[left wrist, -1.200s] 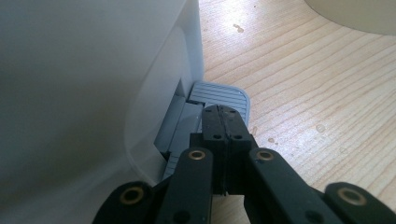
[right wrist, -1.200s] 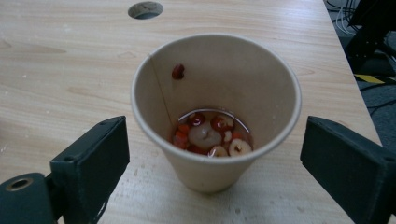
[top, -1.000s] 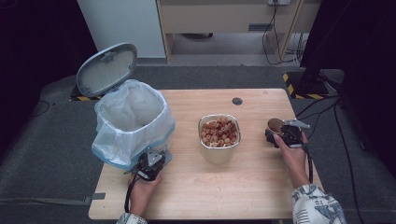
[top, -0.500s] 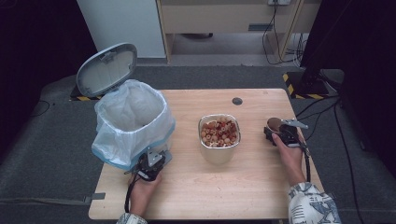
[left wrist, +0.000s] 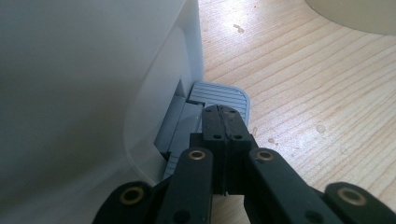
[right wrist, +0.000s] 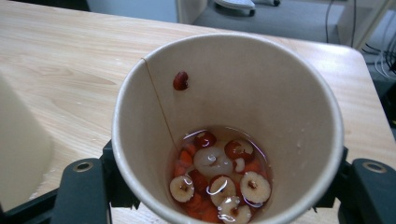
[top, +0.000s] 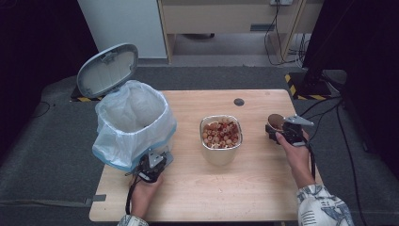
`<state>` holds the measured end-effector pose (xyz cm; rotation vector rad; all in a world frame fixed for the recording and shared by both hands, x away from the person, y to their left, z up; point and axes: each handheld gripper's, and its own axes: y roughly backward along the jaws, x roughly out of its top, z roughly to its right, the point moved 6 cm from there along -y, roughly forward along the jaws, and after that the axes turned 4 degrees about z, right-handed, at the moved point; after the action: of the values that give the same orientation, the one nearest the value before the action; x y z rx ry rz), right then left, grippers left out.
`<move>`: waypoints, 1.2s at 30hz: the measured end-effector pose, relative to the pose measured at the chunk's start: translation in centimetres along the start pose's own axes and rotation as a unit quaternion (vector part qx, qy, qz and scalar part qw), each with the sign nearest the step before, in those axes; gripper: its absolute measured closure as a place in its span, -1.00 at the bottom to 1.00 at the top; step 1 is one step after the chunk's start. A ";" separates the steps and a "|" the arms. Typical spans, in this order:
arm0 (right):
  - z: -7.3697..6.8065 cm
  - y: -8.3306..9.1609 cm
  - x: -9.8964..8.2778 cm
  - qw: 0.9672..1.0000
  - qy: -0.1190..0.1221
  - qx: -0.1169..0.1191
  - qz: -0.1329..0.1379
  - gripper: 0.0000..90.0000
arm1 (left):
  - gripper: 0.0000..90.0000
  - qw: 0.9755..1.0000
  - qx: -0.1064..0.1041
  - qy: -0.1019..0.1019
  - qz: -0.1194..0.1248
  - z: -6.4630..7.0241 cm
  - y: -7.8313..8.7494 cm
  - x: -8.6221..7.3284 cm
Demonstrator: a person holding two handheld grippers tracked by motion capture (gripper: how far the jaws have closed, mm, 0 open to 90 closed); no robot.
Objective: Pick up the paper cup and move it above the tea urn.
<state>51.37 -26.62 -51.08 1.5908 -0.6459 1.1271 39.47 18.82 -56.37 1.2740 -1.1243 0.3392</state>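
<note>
We press the bin's pedal [left wrist: 219, 95] with the closed left gripper [left wrist: 223, 122] to prop its lid [top: 107, 69] open, while the right gripper [right wrist: 224, 186], at three o'clock, clamps the paper cup [right wrist: 224, 116] (jaws having just closed) for dumping.

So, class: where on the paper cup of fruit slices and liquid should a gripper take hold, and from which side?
Grip the paper cup across its side wall below the rim, coming in level from the side, as the right gripper does now. It stands upright with liquid inside, so a sideways grip on the round wall probably keeps it level.
</note>
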 end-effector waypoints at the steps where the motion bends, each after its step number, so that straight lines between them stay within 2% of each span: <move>1: -0.1 0.2 0.3 1.000 0.005 0.003 0.000 -0.31 | 0.98 1.000 0.000 0.000 0.000 0.0 0.0 0.0; 4: -0.3 0.7 1.0 1.000 0.015 0.013 -0.001 -0.30 | 0.98 1.000 0.000 -0.002 -0.001 -0.1 0.0 0.0; 6: -0.6 1.4 2.3 0.999 0.037 0.020 0.002 -0.30 | 0.98 1.000 -0.001 -0.001 0.000 0.0 0.0 0.0; 10: -0.8 1.9 3.5 0.998 0.050 0.026 0.004 -0.29 | 0.98 1.000 -0.001 -0.001 0.000 -0.1 0.0 0.0; 11: -0.9 2.3 4.3 0.998 0.059 0.031 0.007 -0.29 | 0.98 1.000 -0.001 -0.001 0.000 -0.1 0.0 0.0; 12: -0.9 2.3 4.3 0.998 0.059 0.031 0.007 -0.29 | 0.98 1.000 -0.001 -0.001 0.000 -0.1 0.0 0.0; 13: -1.2 2.5 5.0 0.997 0.071 0.036 0.005 -0.29 | 0.98 1.000 -0.002 0.000 0.001 -0.1 0.0 0.0; 17: -1.7 2.7 6.2 0.995 0.090 0.046 0.005 -0.29 | 0.98 1.000 -0.002 -0.001 0.000 -0.1 0.0 0.0; 20: -1.9 2.6 6.6 0.994 0.094 0.048 0.007 -0.29 | 0.98 1.000 -0.001 -0.001 0.001 0.0 0.0 0.0; 26: -2.6 2.6 8.1 0.991 0.118 0.057 0.005 -0.28 | 0.98 1.000 0.002 -0.004 0.000 0.0 -0.1 0.1; 33: -3.4 2.7 10.6 0.988 0.141 0.066 0.018 -0.28 | 0.98 1.000 0.001 -0.004 0.001 0.0 -0.1 0.1; 36: -3.6 2.8 11.3 0.987 0.144 0.066 0.022 -0.28 | 0.98 1.000 0.001 -0.005 0.001 0.0 -0.1 0.1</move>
<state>52.46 -22.68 -39.57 1.4892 -0.4233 1.4242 39.53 18.73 -56.38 1.2786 -1.1340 0.3357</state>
